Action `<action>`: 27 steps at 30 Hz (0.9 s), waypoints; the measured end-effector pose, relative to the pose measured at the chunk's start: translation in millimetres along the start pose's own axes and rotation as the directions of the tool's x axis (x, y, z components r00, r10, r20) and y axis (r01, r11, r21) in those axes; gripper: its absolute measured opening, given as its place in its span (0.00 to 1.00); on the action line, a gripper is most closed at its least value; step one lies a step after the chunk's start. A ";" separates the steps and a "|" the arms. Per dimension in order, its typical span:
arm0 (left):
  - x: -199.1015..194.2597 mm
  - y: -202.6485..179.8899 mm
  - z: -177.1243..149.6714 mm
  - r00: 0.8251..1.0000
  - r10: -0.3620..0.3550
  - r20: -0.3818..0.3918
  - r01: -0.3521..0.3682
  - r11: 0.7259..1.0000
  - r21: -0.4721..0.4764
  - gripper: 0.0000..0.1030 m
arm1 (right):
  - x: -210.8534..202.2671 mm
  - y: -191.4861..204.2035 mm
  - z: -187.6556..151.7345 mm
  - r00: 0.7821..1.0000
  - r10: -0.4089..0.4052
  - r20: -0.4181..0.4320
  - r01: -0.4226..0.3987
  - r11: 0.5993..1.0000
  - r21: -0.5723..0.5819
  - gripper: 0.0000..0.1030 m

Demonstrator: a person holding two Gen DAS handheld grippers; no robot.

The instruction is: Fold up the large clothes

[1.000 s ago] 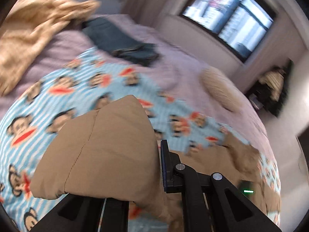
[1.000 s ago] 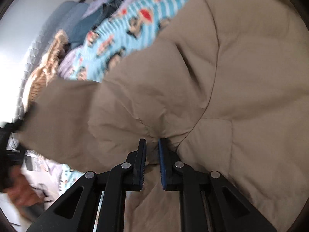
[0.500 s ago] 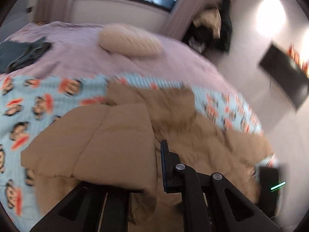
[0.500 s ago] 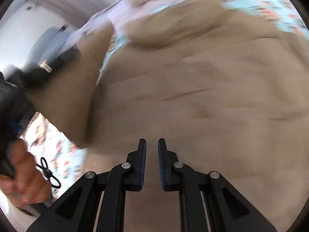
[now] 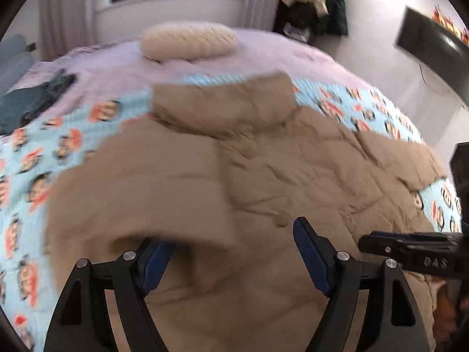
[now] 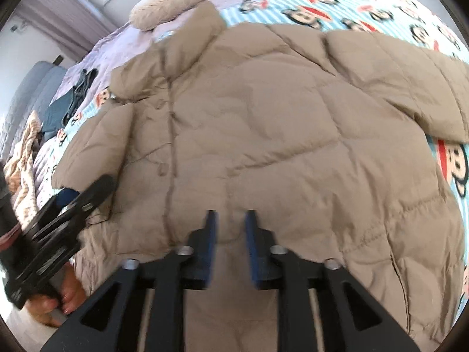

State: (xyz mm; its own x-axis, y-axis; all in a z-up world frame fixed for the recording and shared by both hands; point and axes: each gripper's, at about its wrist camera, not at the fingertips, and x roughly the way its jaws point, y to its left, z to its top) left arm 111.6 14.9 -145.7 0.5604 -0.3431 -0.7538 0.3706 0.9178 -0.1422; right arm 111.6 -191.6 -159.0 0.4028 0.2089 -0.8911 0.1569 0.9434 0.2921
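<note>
A tan quilted puffer jacket (image 6: 278,123) lies spread on the bed, collar toward the pillow; it also shows in the left wrist view (image 5: 293,176). Its left sleeve (image 5: 140,187) is folded over the body and drapes across my left gripper (image 5: 231,243), whose jaws stand wide open; the sleeve end rests over the left finger. My right gripper (image 6: 230,228) hovers at the jacket's hem with its jaws a little apart and a bulge of hem fabric lies between them. The left gripper also shows in the right wrist view (image 6: 73,205), the right one in the left wrist view (image 5: 410,246).
A blue striped monkey-print sheet (image 5: 38,158) covers the near bed over a lilac cover (image 5: 117,67). A cream pillow (image 5: 187,41) lies at the far side, dark folded clothes (image 5: 32,102) at the left, and a beige blanket (image 6: 23,158) at the left edge. A clothes pile (image 5: 310,3) stands by the wall.
The left gripper carried the sleeve across onto the jacket's body and opened wide, letting it go. The right gripper's jaws have parted slightly at the hem.
</note>
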 end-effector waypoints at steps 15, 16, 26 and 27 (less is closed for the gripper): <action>-0.6 144.8 -79.1 0.940 0.298 -0.166 -0.337 0.888 -0.313 0.78 | 70.9 222.8 -25.8 0.901 -0.225 0.371 0.430 0.585 -0.688 0.77; -1.5 143.3 -83.3 0.939 0.304 -0.162 -0.341 0.888 -0.309 0.78 | 69.1 218.8 -25.1 0.889 -0.234 0.393 0.451 0.595 -0.665 0.77; 11.2 150.3 -74.4 0.941 0.289 -0.174 -0.329 0.900 -0.285 0.85 | 45.7 42.5 42.6 0.980 -0.146 0.134 0.136 0.987 0.081 0.78; 11.6 150.4 -73.0 0.939 0.293 -0.178 -0.333 0.901 -0.279 0.84 | 50.4 21.9 42.0 0.989 -0.110 0.095 0.094 0.981 0.167 0.78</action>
State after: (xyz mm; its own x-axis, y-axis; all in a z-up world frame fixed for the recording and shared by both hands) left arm 119.8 163.5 -222.6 0.5031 -0.0181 -0.8641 -0.0594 0.9967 -0.0555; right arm 173.3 -171.2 -182.9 0.4666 0.0780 -0.8810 0.3425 0.9024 0.2614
